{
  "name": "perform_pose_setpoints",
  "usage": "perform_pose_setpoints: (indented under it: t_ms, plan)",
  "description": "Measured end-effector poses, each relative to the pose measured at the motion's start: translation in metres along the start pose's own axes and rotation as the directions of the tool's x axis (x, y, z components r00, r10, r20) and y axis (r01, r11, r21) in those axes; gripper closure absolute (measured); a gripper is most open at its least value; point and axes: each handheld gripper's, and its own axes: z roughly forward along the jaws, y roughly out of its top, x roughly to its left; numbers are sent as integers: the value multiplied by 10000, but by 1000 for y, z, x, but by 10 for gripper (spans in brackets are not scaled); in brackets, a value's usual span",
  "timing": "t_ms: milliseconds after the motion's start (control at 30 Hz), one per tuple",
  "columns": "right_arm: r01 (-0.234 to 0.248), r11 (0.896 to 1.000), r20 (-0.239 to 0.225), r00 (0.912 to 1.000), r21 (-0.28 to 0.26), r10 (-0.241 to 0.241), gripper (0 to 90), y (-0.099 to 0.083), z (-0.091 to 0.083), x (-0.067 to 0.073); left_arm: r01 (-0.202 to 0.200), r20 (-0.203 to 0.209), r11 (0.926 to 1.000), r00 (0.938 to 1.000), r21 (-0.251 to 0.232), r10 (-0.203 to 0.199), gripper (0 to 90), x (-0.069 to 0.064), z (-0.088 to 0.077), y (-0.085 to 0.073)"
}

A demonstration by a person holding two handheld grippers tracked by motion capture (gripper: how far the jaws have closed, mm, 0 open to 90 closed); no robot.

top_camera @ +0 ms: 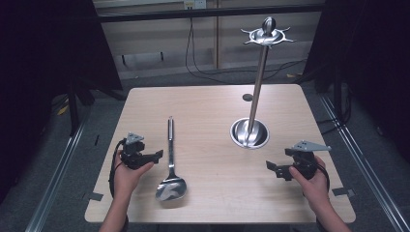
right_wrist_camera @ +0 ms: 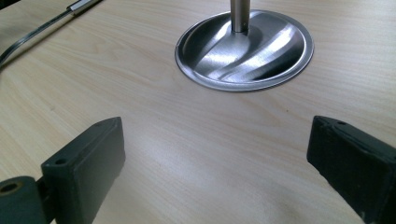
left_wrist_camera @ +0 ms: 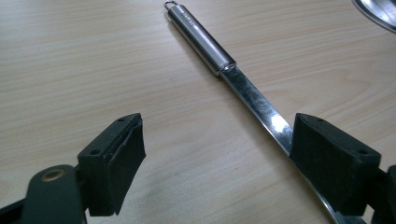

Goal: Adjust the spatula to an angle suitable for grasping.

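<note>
My left gripper (top_camera: 157, 155): jaws spread wide with bare table between them, holding nothing. In the left gripper view one pad sits just over the spoon's flat shaft; I cannot tell whether it touches.
My right gripper (top_camera: 271, 167): jaws spread wide over bare wood, holding nothing, touching nothing I can see.
My hands: the left hand (top_camera: 126, 175) wraps its gripper near the table's front left; the right hand (top_camera: 313, 182) does the same at the front right.
Spoon (top_camera: 170, 164): polished steel, lying flat just right of my left gripper, bowl toward me, handle pointing away. Round tubular handle with a small hanging loop at its far tip, narrowing into a flat shiny shaft.
Spoon bowl: broad, rounded, mirror-like, near the front edge.
Stand (top_camera: 256, 96): steel, upright, right of the middle of the table. A thin straight pole rises from a round dished base (right_wrist_camera: 243, 51) with brushed swirls, and ends in a star-shaped hook crown with a knob.
Table (top_camera: 203, 101): pale wood grain, smooth, rounded corners.
Pads: black, blocky, matte, with small screw holes.
In the way: the base lies ahead of my right gripper, well apart; open wood lies between them.
Background: dark curtains, cables on the floor.
</note>
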Motion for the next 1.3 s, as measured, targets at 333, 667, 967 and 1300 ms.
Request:
perform_pose_setpoints:
  t_ms: [333,667,967,1300]
  plan:
    - [-58,9999,-171,9998,-120,56,40,2,1,0,35,313,9985,9995,549,-53,328,-6,7,1]
    - [-367,9989,-130,9993,-300,363,40,1,-8,-4,-115,206,9888,9998,1487,85,838,-8,24,16]
    - [-343,9990,-162,9993,-299,338,40,0,-10,-4,52,11,9830,10000,1836,-55,878,-6,45,24]
    - [-330,9989,-157,9993,-320,326,40,1,-11,-3,-38,258,9806,9997,1960,-13,861,-22,67,33]
